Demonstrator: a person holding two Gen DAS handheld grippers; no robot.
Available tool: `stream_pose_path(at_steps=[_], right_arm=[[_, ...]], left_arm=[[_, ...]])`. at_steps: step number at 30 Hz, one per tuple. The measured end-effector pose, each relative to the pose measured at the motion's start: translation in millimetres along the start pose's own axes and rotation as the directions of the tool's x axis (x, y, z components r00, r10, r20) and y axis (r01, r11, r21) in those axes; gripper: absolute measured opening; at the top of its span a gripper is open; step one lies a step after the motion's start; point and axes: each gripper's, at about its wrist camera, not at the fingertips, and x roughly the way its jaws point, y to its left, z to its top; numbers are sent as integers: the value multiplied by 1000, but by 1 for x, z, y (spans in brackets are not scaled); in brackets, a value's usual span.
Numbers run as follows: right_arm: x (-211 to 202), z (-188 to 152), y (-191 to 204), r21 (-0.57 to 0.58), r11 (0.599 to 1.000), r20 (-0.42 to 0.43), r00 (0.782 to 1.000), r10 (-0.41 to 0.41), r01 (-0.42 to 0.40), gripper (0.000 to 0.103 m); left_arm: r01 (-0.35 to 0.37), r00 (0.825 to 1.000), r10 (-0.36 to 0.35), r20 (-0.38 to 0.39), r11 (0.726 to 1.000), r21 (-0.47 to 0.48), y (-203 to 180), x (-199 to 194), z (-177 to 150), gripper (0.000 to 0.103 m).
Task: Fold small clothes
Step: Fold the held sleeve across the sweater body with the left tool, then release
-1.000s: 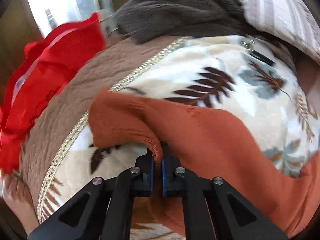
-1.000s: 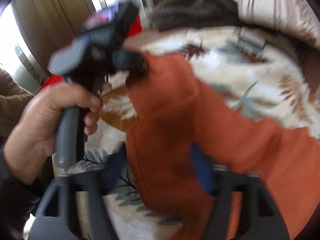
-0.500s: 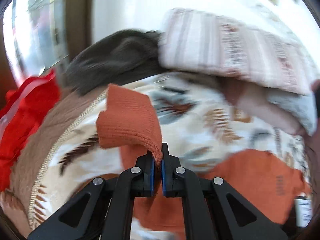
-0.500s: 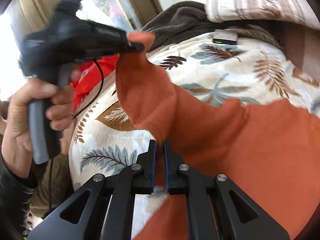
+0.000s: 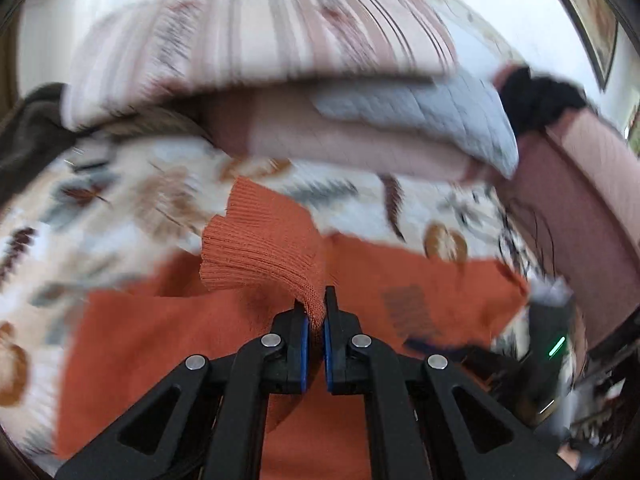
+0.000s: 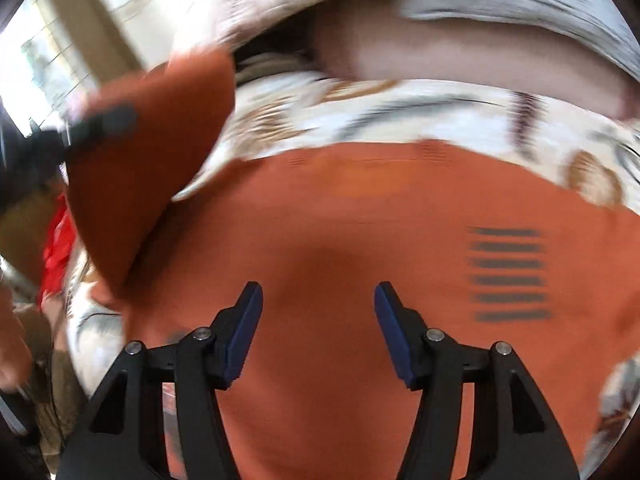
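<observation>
Presently the left gripper [image 5: 314,312] pinches the sleeve cuff [image 5: 260,248] of the sweater [image 6: 360,240] spread on the bed [image 5: 120,200], right gripper [image 6: 318,300] spread above it; fold underway, next lay sleeve flat across body.

A bed is covered by a cream blanket [image 5: 132,200] printed with brown and grey-blue leaves. At its head lies a striped pillow [image 5: 256,32], with a pink quilted cover [image 5: 340,140] and a grey quilted cover [image 5: 420,108] stacked under it. A dark brown throw [image 5: 28,136] lies at the left. A white wall [image 5: 500,8] rises behind, bearing a framed picture [image 5: 596,20]. Daylight pours through a window [image 6: 44,64] beside a wooden frame [image 6: 80,12]. Both views are blurred.
</observation>
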Motion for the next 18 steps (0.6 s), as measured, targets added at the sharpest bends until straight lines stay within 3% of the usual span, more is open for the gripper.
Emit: stream_pose_path(at_steps=[4,6,8,10,12,13,14,16,18], right_arm=[[-17,-6,-56,61,995,23,996,-85,84,62],[-22,-8,-79,108,991,33,996,-79,75,62],[-23,-11,-91,140,988,38,997,-74,68,62],[-21,-7,-95,154,987,35,998,-56,50,62],[-21,-2,-87,131,991,45,998,-33,27,62],[-22,0,-79,108,994,48,999,-23,17,62],[-22,0,-71,85,996,45,999,-10,6,64],[-15,-2,-63,55,998,30,999,-13,11,67],[-6,-2,-58,61,998,12,1000,-27,26,68]], left_arm=[[17,994,-14,-104,999,35,-45,62,-35,8],[-26,984,39,-175,997,75,-59,88,-50,12],[-73,976,94,-198,991,113,-60,92,-58,15],[-108,980,124,-153,988,113,-54,72,-63,29],[-184,981,189,-55,980,81,-38,39,-65,70],[-252,968,252,9,966,53,-26,19,-65,76],[-304,952,302,56,952,25,-17,3,-67,81],[-386,912,391,126,920,-63,16,-27,-71,82],[-408,904,422,68,900,-154,55,-34,-78,73]])
